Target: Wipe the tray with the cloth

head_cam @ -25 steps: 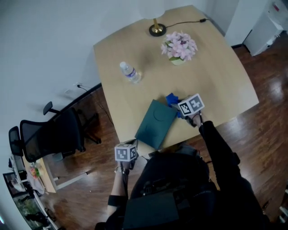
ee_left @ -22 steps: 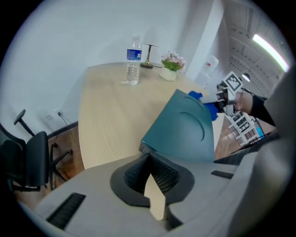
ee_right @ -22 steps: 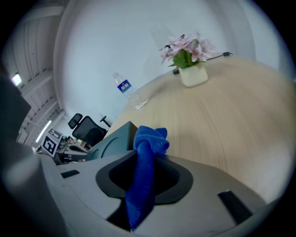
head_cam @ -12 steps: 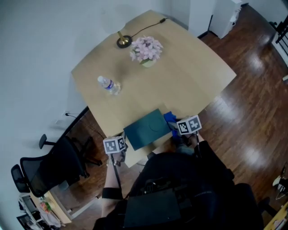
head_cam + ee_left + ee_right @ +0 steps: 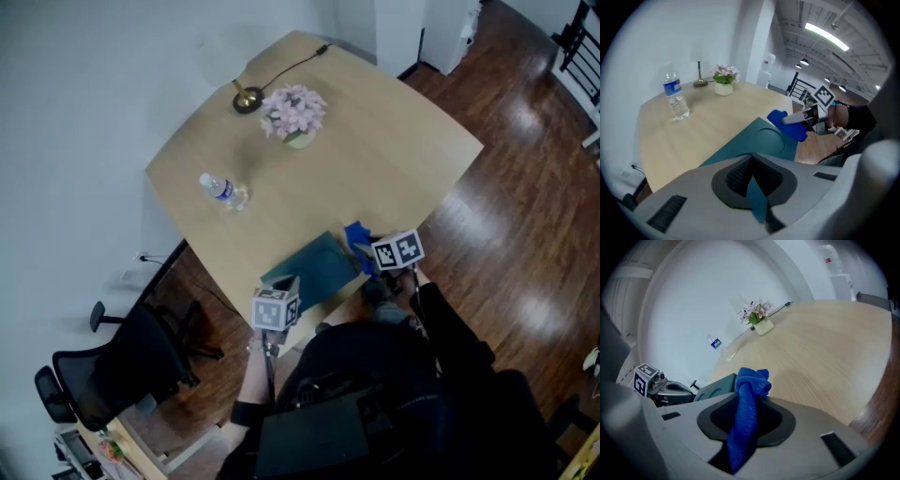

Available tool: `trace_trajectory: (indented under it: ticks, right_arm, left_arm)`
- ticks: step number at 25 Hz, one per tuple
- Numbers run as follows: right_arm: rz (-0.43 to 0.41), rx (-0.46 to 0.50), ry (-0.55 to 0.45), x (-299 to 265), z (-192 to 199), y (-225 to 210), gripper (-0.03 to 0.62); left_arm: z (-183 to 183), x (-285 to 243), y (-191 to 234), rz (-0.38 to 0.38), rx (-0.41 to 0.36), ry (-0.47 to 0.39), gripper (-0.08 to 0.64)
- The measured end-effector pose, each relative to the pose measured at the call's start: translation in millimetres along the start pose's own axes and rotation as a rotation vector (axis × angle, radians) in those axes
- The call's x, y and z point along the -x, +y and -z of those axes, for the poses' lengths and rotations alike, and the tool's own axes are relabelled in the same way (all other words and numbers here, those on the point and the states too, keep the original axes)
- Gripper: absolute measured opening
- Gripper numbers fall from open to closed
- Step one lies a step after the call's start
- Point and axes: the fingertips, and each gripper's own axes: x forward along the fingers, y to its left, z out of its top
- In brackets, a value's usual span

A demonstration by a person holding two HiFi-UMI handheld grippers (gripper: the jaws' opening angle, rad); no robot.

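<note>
A dark teal tray (image 5: 314,272) lies at the table's near edge, partly over it. My left gripper (image 5: 279,289) is shut on the tray's near-left edge; in the left gripper view the thin teal rim (image 5: 754,199) runs between the jaws of the left gripper (image 5: 753,180). My right gripper (image 5: 372,246) is shut on a bunched blue cloth (image 5: 358,234) just right of the tray. In the right gripper view the cloth (image 5: 747,404) stands up out of the right gripper (image 5: 745,427). The left gripper view shows the cloth (image 5: 788,125) touching the tray's far right corner.
On the pale wooden table (image 5: 375,159) stand a water bottle (image 5: 223,190), a pot of pink flowers (image 5: 294,114) and a brass lamp base (image 5: 247,97) with a cord. A black office chair (image 5: 122,370) stands left of the person. Dark wooden floor surrounds the table.
The left gripper has come up from below the table edge and taken the tray's near edge. The right gripper with the cloth has shifted closer to the tray's right side.
</note>
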Motion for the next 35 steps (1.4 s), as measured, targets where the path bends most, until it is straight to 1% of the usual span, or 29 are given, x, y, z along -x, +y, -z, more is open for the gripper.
trace_trajectory:
  ticks: [2,4,9,11,14,18,20,23,25,27,30,35]
  right_arm:
    - [-0.005,0.016,0.000,-7.4,-16.5,-0.7,0.103]
    - [-0.023,0.029,-0.006,-15.6,-35.0,-0.1,0.103]
    - [-0.084,0.059,0.005,-42.1,-72.6,5.2,0.103]
    - [-0.098,0.041,0.019,-53.1,-78.8,3.2,0.103]
    - [-0.140,-0.029,0.023,-68.0,-82.6,3.4,0.103]
    - [-0.203,-0.105,0.040,-81.7,-75.1,12.4,0.103]
    - [-0.212,-0.139,0.038,-81.5,-71.1,11.6,0.103]
    - [-0.214,-0.166,0.029,-74.5,-64.9,9.9,0.103]
    - [-0.225,-0.192,0.016,-67.0,-61.9,9.7,0.103]
    - [-0.233,-0.218,0.011,-57.3,-54.7,8.3,0.103]
    - [-0.219,-0.201,0.064,-41.2,-24.1,7.3,0.101]
    - [-0.208,-0.188,0.189,3.5,50.8,9.2,0.101]
  left_arm:
    - [2.8,-17.2,-7.5,0.011,-0.029,0.050,0.000]
    - [8.8,-28.3,-9.3,0.009,-0.034,0.090,0.000]
    - [11.2,-27.9,-6.9,0.017,0.041,0.112,0.001]
    - [11.3,-28.1,-9.5,0.023,0.039,0.136,0.000]
    - [10.2,-30.6,-12.5,0.012,0.034,0.159,0.000]
    - [4.1,-33.3,-9.6,-0.005,0.059,0.163,0.001]
    - [3.7,-33.7,-9.4,0.009,0.074,0.169,0.002]
    - [5.6,-34.2,-10.2,0.034,0.098,0.173,0.000]
    - [5.4,-34.7,-10.2,0.032,0.086,0.178,0.000]
    - [4.4,-35.8,-10.6,0.025,0.057,0.180,0.001]
    - [3.1,-36.2,-8.6,0.026,0.044,0.164,0.000]
    - [3.5,-35.6,-8.0,0.029,0.037,0.159,0.000]
